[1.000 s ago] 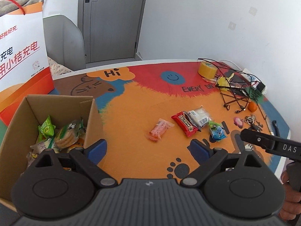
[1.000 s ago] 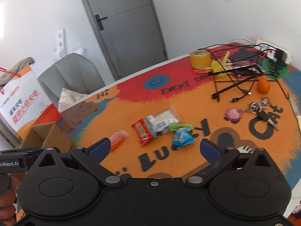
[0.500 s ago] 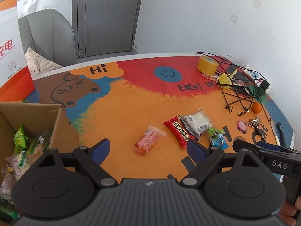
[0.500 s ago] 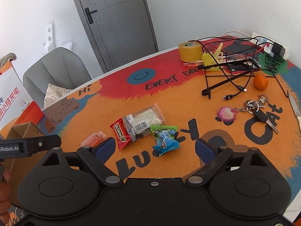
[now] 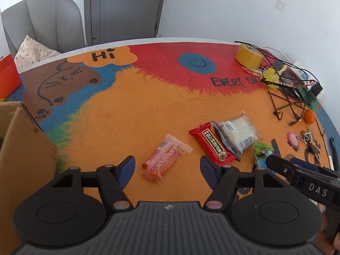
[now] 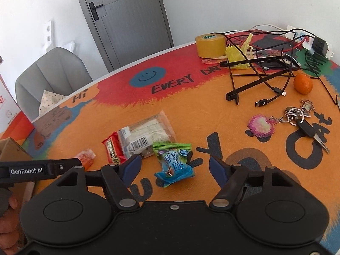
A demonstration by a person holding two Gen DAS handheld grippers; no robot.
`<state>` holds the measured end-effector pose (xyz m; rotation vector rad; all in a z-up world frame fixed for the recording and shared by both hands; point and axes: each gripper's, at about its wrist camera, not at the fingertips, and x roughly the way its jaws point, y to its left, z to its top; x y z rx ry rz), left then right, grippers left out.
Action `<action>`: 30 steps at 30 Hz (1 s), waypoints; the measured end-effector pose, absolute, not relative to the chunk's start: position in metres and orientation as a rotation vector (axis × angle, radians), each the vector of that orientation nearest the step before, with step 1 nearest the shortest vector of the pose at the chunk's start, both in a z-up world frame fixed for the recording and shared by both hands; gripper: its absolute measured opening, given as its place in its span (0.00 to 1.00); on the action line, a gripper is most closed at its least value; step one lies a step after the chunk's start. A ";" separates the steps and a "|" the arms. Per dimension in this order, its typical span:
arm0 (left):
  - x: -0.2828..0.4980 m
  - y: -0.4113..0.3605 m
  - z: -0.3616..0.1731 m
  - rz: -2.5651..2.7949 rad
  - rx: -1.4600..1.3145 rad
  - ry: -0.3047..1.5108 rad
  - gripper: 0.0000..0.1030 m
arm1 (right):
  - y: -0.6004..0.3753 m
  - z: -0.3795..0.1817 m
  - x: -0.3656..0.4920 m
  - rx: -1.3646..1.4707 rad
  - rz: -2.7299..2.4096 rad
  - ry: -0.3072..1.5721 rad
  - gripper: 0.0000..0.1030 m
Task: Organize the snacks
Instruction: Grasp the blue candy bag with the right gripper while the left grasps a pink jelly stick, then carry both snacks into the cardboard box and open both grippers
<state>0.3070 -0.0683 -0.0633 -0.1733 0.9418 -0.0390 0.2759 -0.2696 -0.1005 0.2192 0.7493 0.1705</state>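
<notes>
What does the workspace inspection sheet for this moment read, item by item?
Surface: round table under a colourful cartoon-print mat.
Job's things: orange-pink snack packet, red wrapped bar, clear cracker pack overlapping the bar, green-blue candy bag, brown cardboard box at the left edge.
Clutter: yellow tape roll, orange fruit, key bunch with pink charm.
Grippers: left gripper closing around the orange-pink packet, pads not touching; right gripper closing around the candy bag, not touching.
Cables: black leads tangled over a wire stand.
Surroundings: grey chair, grey door.
</notes>
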 end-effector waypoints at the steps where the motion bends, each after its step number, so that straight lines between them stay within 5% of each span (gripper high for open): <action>1: 0.309 -0.069 -0.066 -0.038 -0.174 0.946 0.65 | -0.269 -0.103 0.278 0.219 0.168 0.753 0.67; 5: 0.314 -0.076 -0.075 -0.045 -0.154 0.966 0.59 | -0.269 -0.112 0.287 0.217 0.159 0.766 0.59; 9: 0.315 -0.076 -0.080 -0.046 -0.152 0.979 0.32 | -0.269 -0.118 0.289 0.226 0.174 0.773 0.41; 13: 0.312 -0.076 -0.081 -0.048 -0.145 0.969 0.28 | -0.273 -0.119 0.288 0.271 0.195 0.767 0.28; 30: 0.262 -0.071 -0.049 -0.110 -0.195 0.885 0.17 | -0.270 -0.086 0.240 0.379 0.231 0.649 0.26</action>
